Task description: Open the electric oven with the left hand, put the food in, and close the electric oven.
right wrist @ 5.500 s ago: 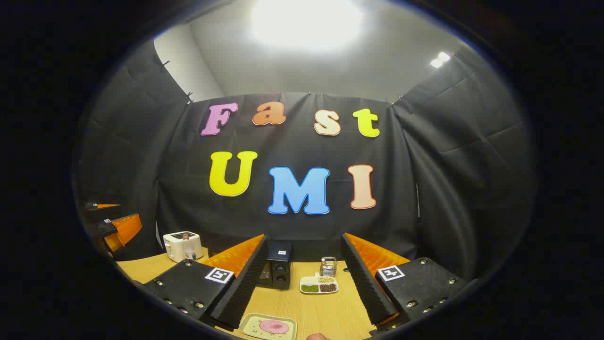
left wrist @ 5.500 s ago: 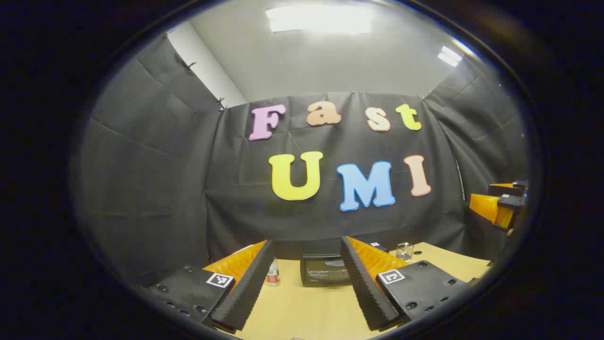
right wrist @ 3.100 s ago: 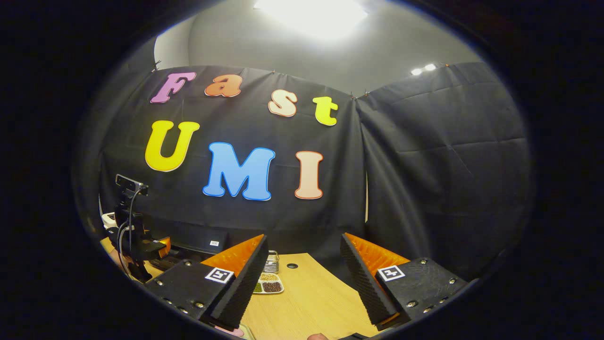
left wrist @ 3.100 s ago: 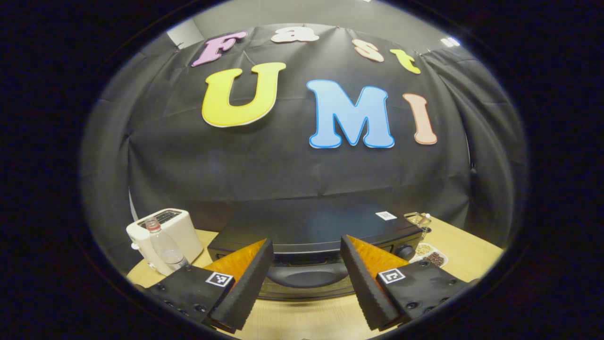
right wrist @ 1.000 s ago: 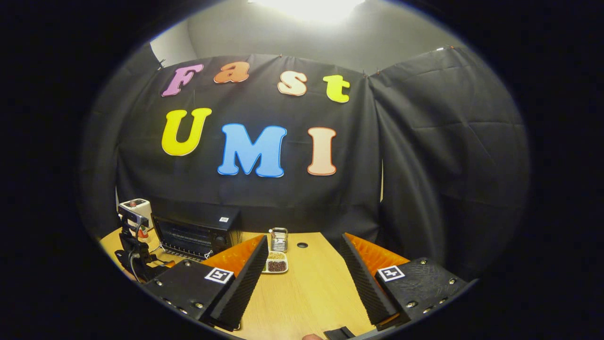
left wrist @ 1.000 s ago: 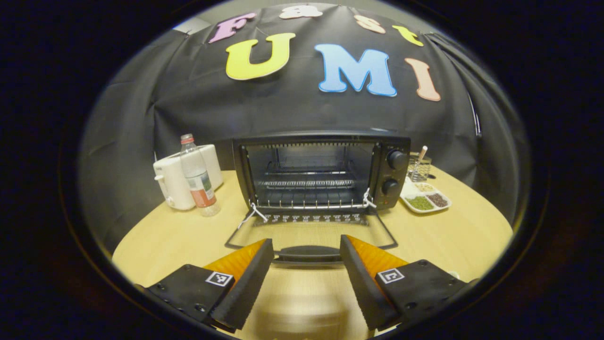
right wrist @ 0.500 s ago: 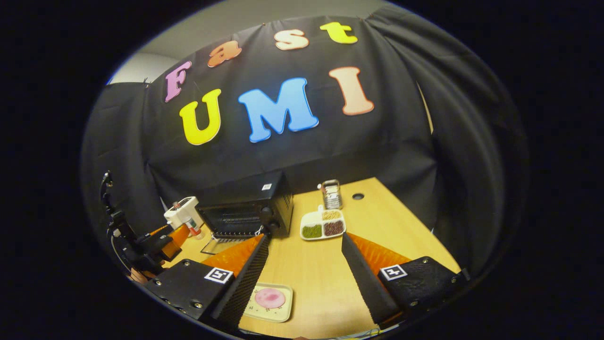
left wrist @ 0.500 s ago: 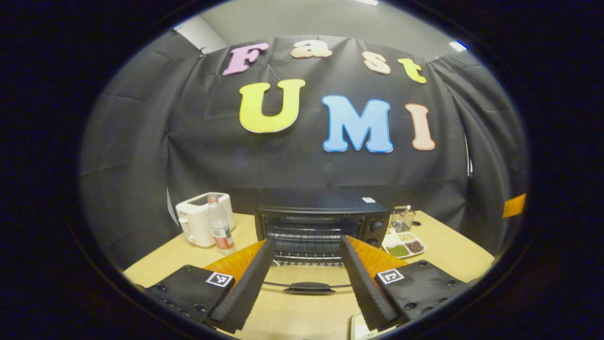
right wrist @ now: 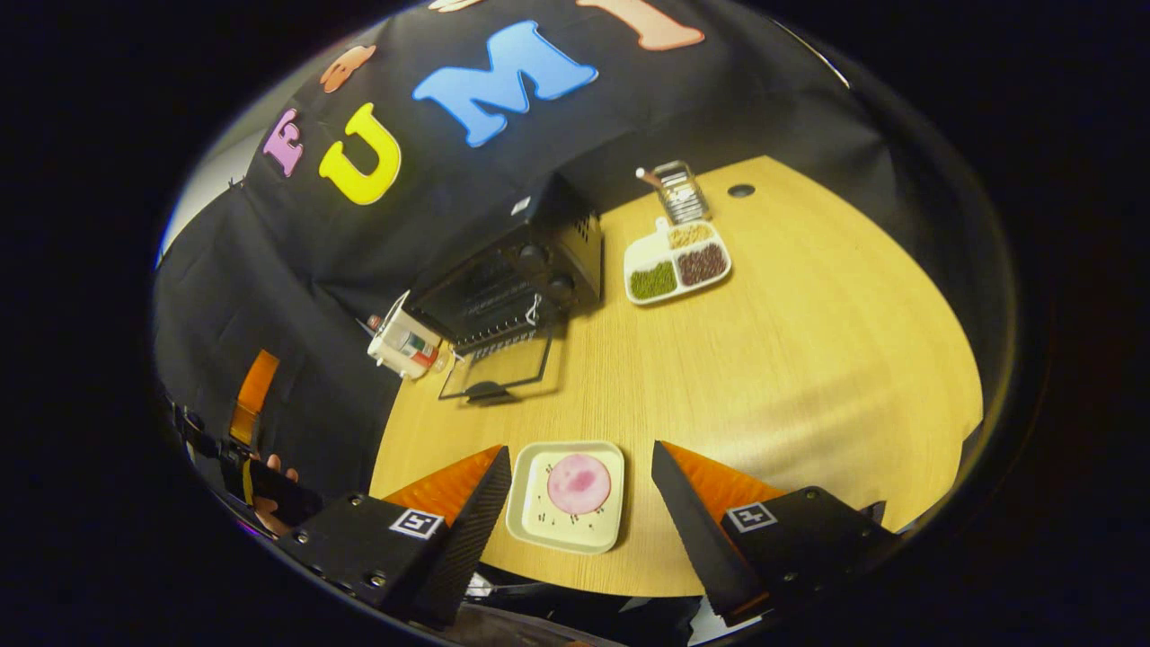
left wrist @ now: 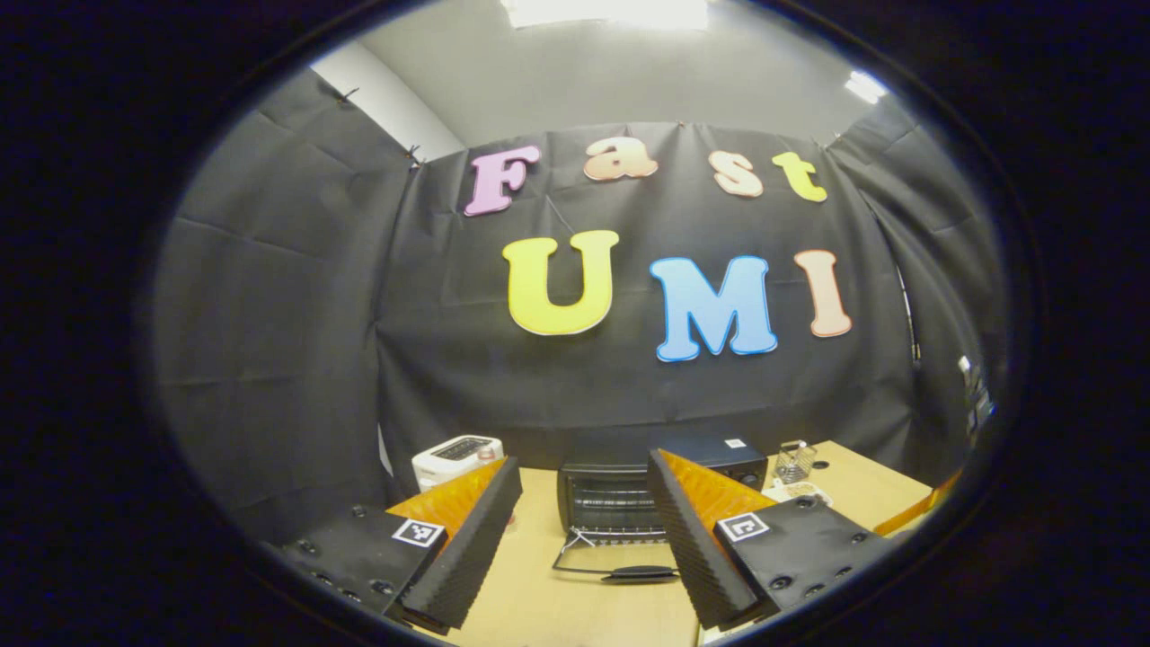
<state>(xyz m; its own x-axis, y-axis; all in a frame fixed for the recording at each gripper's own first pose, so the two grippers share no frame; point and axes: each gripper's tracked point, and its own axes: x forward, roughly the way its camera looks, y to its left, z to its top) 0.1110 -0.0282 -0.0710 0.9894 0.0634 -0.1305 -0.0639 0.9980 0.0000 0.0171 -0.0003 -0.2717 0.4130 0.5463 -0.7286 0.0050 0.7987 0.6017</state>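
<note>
Table (right wrist: 791, 359) pale wood grain, smooth matt; electric oven (right wrist: 517, 270) black metal, glass door (right wrist: 499, 367); tray (right wrist: 526, 517) glossy cream plastic; wall (left wrist: 269, 359) matt cloth, creased.

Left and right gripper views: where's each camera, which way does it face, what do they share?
Left gripper view: rides the left gripper, low and level, facing the open oven and booth wall; own two fingers show below.
Right gripper view: rides the right gripper, high, tilted down at the table and the tray; own fingers below.
Shared: oven, toaster, table.
</note>
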